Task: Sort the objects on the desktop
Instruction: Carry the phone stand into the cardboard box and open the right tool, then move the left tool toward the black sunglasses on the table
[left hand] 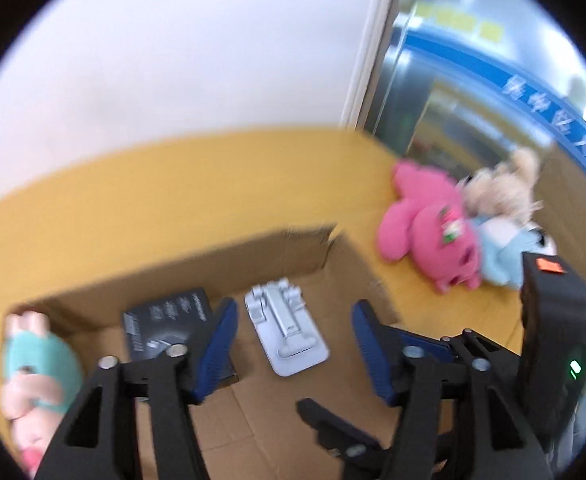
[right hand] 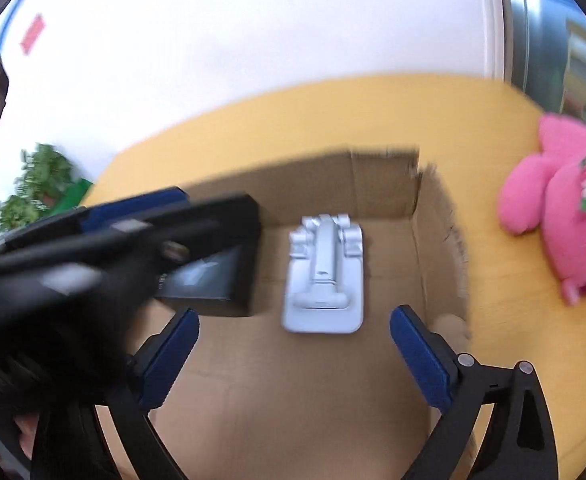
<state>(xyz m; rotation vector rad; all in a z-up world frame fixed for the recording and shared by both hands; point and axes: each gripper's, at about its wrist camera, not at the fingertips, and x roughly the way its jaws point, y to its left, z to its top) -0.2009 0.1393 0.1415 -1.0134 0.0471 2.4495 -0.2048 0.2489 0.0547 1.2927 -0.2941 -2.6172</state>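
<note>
The silver folding stand (right hand: 323, 276) lies flat on the floor of the open cardboard box (right hand: 381, 184), and just beside it on its left lies a black packaged item (left hand: 165, 324), so two hard goods appear already sorted into the box. The right tongs (right hand: 293, 356) hang above the box's near end with the blue pads wide apart and nothing between them; the left tongs (left hand: 293, 344) likewise stand apart and empty over the same box, and in the right wrist view the left tool crosses in front of the black packaged item. Out on the yellow desk (left hand: 173, 184), to the right of the box and well apart from it, a pink plush (left hand: 429, 232) lies in a heap with a beige plush (left hand: 501, 188) and a pale blue plush (left hand: 505, 256), touching one another; a teal and pink plush (left hand: 33, 364) sits at the box's left edge, though blur makes it hard to say whether it is inside or just outside. I judge this as a moment between placements: with both tools empty, the next step would be choosing the next object. That calls for lifting clear of the box walls, swinging right to the plush pile, and closing on one toy only, since soft bodies pressed together could drag a neighbour along.
</note>
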